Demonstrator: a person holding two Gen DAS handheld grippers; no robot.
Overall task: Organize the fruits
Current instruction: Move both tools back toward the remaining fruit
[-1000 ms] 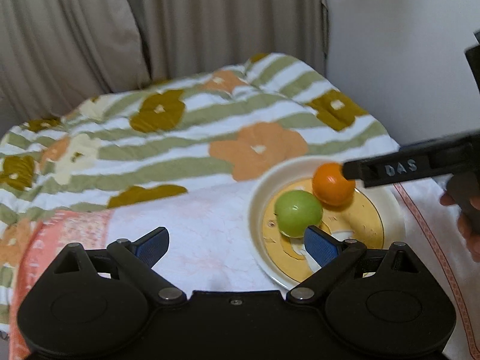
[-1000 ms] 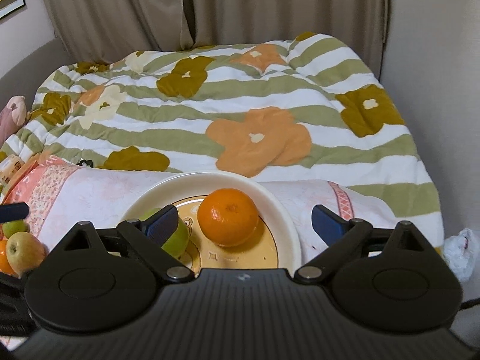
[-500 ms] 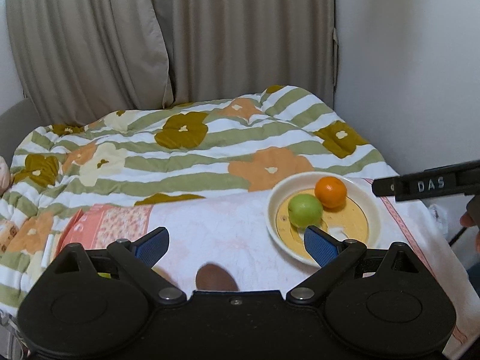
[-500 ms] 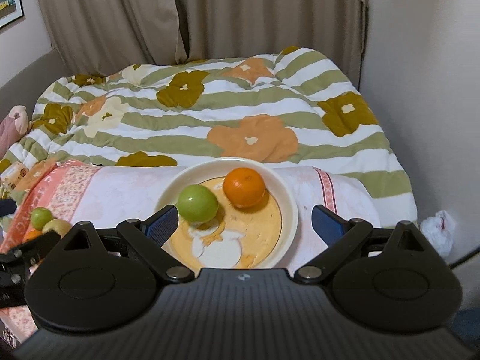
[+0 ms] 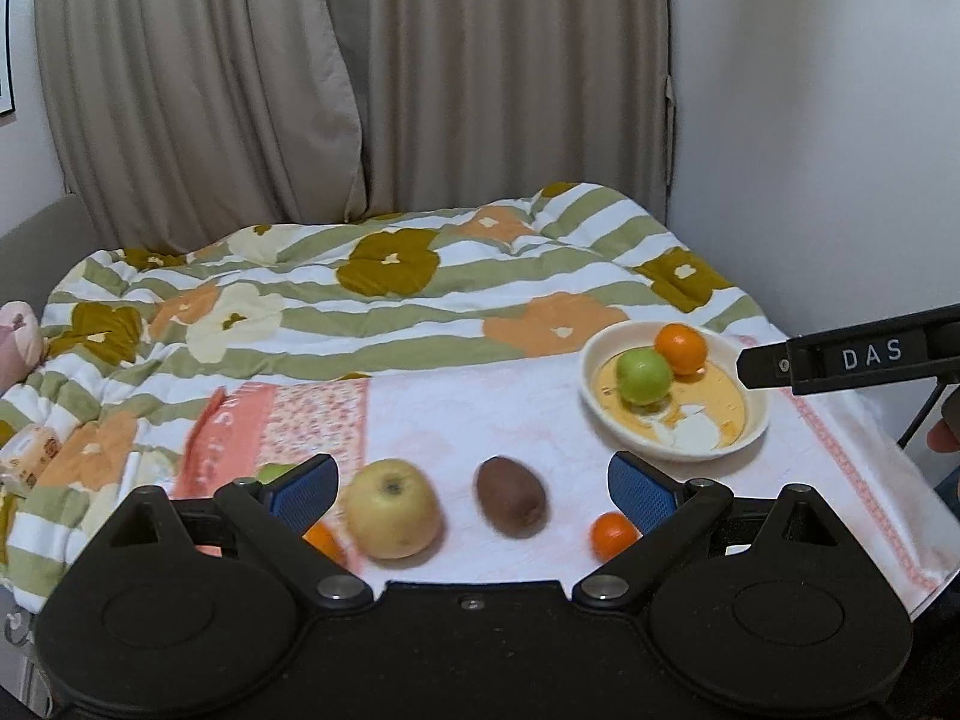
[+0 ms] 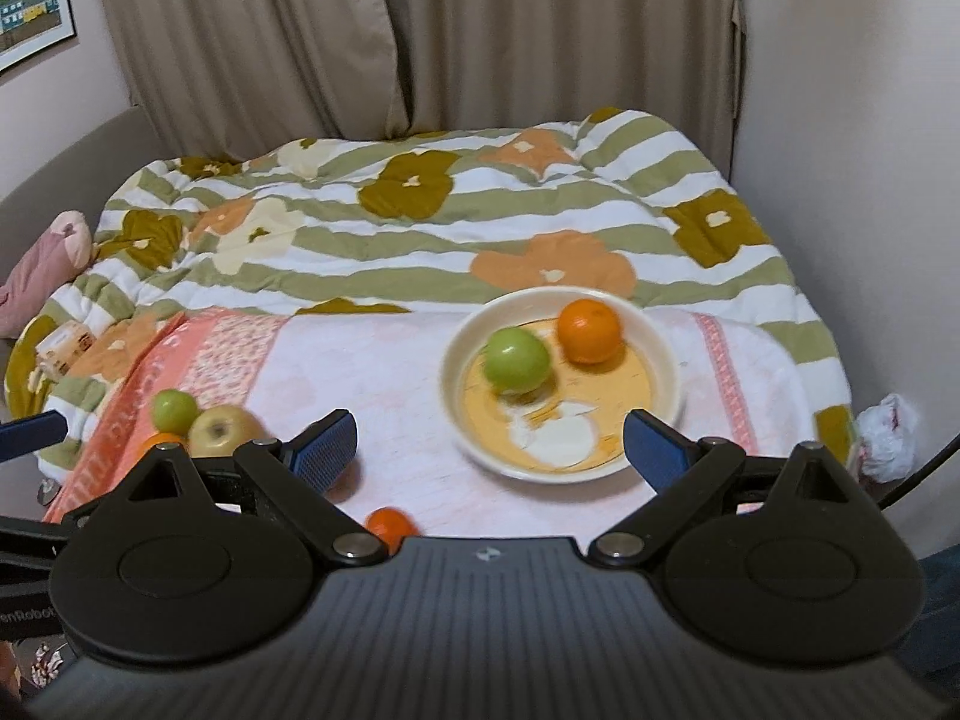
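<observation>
While the plate (image 5: 753,429) at the right of the left-wrist frame is holding two fruits, you are positioning the left gripper (image 5: 474,486), spread wide and empty, over the kiwi (image 5: 511,504) lying lower centre between its fingertips, long axis running diagonally.

A bed (image 6: 420,240) with a green-striped flowered quilt (image 5: 420,300) fills the room. Behind the bed hang beige curtains (image 5: 360,90). Right of the bed is a plain white wall (image 6: 852,120); left of it, a framed picture (image 6: 33,0).
</observation>
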